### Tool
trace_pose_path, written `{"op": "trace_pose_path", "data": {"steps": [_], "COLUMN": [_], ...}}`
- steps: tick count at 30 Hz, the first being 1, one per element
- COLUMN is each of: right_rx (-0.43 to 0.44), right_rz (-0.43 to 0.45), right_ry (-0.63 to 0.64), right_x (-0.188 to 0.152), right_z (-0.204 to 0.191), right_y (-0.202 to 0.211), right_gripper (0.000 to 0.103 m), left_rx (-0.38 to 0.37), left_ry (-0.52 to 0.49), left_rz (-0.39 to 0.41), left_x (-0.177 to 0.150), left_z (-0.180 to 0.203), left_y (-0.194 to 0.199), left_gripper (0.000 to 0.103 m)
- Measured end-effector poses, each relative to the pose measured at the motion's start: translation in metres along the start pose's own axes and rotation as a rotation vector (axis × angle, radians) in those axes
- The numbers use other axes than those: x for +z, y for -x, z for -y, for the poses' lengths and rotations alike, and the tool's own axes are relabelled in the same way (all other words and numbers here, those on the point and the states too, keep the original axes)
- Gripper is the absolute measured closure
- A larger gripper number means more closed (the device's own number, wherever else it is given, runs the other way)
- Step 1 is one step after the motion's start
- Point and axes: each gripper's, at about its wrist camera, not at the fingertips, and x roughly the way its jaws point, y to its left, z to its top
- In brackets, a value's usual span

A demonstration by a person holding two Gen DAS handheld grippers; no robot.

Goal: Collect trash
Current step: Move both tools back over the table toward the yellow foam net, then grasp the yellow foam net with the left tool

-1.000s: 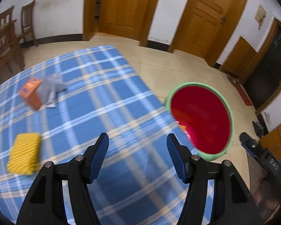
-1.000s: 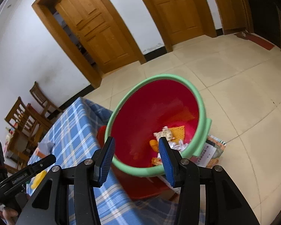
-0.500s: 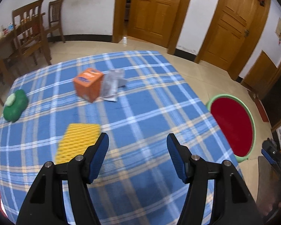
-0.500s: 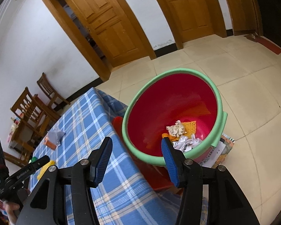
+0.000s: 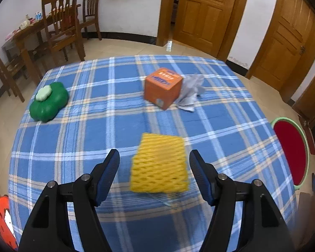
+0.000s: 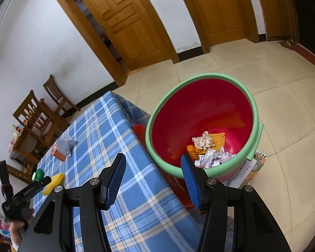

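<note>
A yellow foam net [image 5: 159, 166] lies on the blue plaid tablecloth [image 5: 94, 138], just ahead of my left gripper [image 5: 154, 157]. Its jaws are opening; the net's near part lies in line with the gap and no pad touches it. Farther back sit an orange box [image 5: 162, 86] and crumpled grey wrapper [image 5: 190, 93]. The red bin with a green rim [image 6: 201, 124] stands on the floor beside the table and holds several scraps [image 6: 208, 147]. My right gripper [image 6: 152, 169] hovers open over the table's corner near the bin, nothing between its fingers.
A green flower-shaped container [image 5: 48, 103] sits at the table's left. Wooden chairs [image 5: 61, 23] and a side table stand by the far wall. An orange stool [image 5: 4, 220] is at the lower left. Printed paper [image 6: 247, 170] lies under the bin.
My left gripper has swung left from the bin toward the table's middle, bringing the yellow net in front of its fingers. The right view has drawn back slightly from the bin.
</note>
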Motion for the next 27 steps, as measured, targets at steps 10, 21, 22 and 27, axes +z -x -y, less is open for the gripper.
{"op": "trace_pose_path", "data": {"steps": [10, 21, 22, 27], "right_rx": [-0.002, 0.009, 0.011, 0.026], "right_rz": [-0.017, -0.035, -0.037, -0.050], "right_ry": [0.023, 0.063, 0.067, 0.088], "right_x": [-0.002, -0.006, -0.006, -0.007], "right_z": [-0.010, -0.026, -0.028, -0.037], "right_y": [-0.003, -0.007, -0.007, -0.010], "right_gripper": [0.047, 0.047, 0.047, 0.047], "left_rx": [-0.023, -0.126, -0.136, -0.184], "left_ry": [0.006, -0.020, -0.022, -0.030], "left_rz": [-0.046, -0.014, -0.008, 0.016], "left_x": [-0.010, -0.015, -0.015, -0.014], "left_z": [-0.006, 0.001, 0.001, 0.003], "left_y": [-0.013, -0.002, 0.001, 0.012], "left_gripper": [0.034, 0.077, 0.081, 0.092]}}
